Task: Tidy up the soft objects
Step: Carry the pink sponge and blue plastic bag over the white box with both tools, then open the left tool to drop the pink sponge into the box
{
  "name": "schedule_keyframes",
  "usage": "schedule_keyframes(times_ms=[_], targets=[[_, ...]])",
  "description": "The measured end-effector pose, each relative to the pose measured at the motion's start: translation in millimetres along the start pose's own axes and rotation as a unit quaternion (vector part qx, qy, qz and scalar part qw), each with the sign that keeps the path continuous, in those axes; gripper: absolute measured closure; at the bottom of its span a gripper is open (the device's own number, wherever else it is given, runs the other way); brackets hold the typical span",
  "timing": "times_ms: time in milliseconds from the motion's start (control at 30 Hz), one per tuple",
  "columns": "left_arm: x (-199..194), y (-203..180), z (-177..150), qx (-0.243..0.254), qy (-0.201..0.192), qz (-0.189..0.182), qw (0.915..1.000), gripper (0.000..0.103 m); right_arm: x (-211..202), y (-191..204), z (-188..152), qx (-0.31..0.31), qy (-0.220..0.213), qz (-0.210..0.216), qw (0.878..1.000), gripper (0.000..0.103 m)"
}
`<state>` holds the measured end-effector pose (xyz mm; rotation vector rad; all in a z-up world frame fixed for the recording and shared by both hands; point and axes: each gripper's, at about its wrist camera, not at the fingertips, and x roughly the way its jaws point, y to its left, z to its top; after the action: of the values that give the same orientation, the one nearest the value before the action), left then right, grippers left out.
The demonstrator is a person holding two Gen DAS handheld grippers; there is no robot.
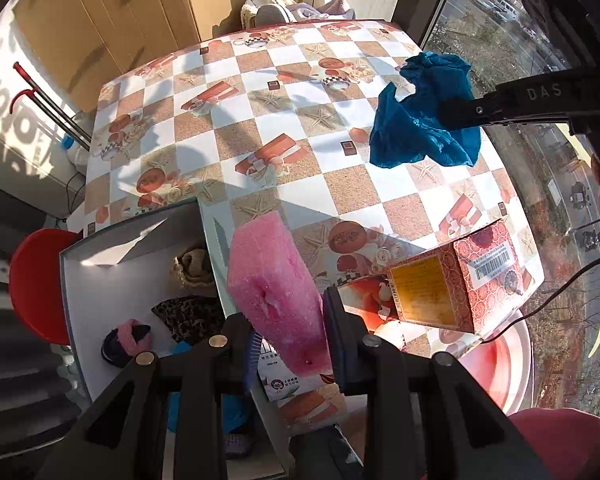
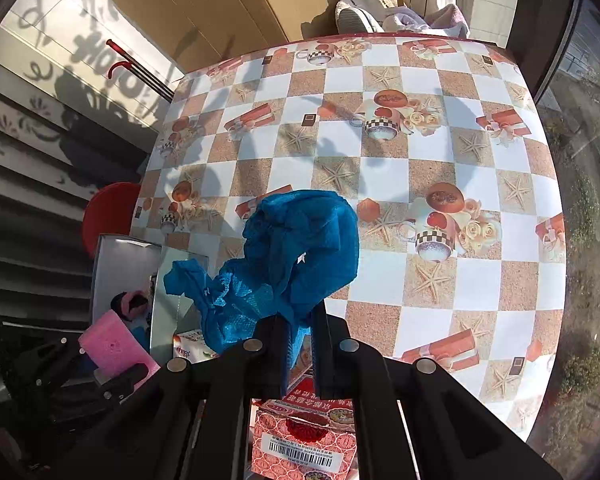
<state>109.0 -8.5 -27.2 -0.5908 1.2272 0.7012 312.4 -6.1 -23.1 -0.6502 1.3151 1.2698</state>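
Above a table covered in a checked cloth of starfish and gift boxes, the left gripper clamps a pink foam sponge between its jaws, the sponge standing up past the fingertips and hanging over the near wall of an open grey box. Inside that box lie a tan knitted piece, a leopard-print cloth and a pink-and-black scrunchie, with something blue (only partly visible behind the gripper) at the near end. The right gripper, raised over the table, is closed on a crumpled blue cloth, which bunches and dangles clear of the tabletop; in the left wrist view the same cloth hangs from the right gripper's dark fingers. A red patterned carton with a barcode label sits closed at the table's near edge, beside the grey box. A red stool stands below the table's left side.
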Motion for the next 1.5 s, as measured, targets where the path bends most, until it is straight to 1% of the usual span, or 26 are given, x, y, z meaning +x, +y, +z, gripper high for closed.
schedule_keyframes(times_ms=[67,167,267,367,600,800,933,1067,1300,1500], targets=[[-4,8,-8,-0.005,-0.005,0.000,1.0000,0.071,-7,13,-12,0.008,-0.002,0.009,1.000,0.094],[-12,26,-21,-0.019,-0.015,0.006,0.9997,0.071,-12,43,-30,-0.002,0.000,0.020,1.000,0.094],[-18,48,-36,-0.042,-0.022,0.015,0.9988,0.071,-4,77,-42,-0.022,0.011,0.029,0.999,0.094],[-21,72,-54,-0.068,-0.026,0.034,0.9968,0.071,9,109,-49,-0.040,0.023,0.036,0.998,0.094],[-21,124,-99,-0.147,-0.014,0.056,0.9875,0.071,35,182,-53,-0.108,0.041,0.041,0.993,0.094],[-18,146,-125,-0.190,-0.007,0.060,0.9799,0.071,54,222,-60,-0.153,0.063,0.038,0.986,0.094],[-15,154,-136,-0.210,-0.001,0.058,0.9761,0.071,61,240,-66,-0.177,0.072,0.032,0.981,0.094],[-13,157,-143,-0.220,0.003,0.055,0.9740,0.071,65,249,-67,-0.188,0.076,0.029,0.979,0.094],[-8,161,-146,-0.230,0.011,0.051,0.9719,0.071,69,255,-71,-0.197,0.082,0.024,0.977,0.094],[-5,158,-145,-0.227,0.016,0.049,0.9727,0.071,71,254,-71,-0.196,0.083,0.022,0.977,0.094]])
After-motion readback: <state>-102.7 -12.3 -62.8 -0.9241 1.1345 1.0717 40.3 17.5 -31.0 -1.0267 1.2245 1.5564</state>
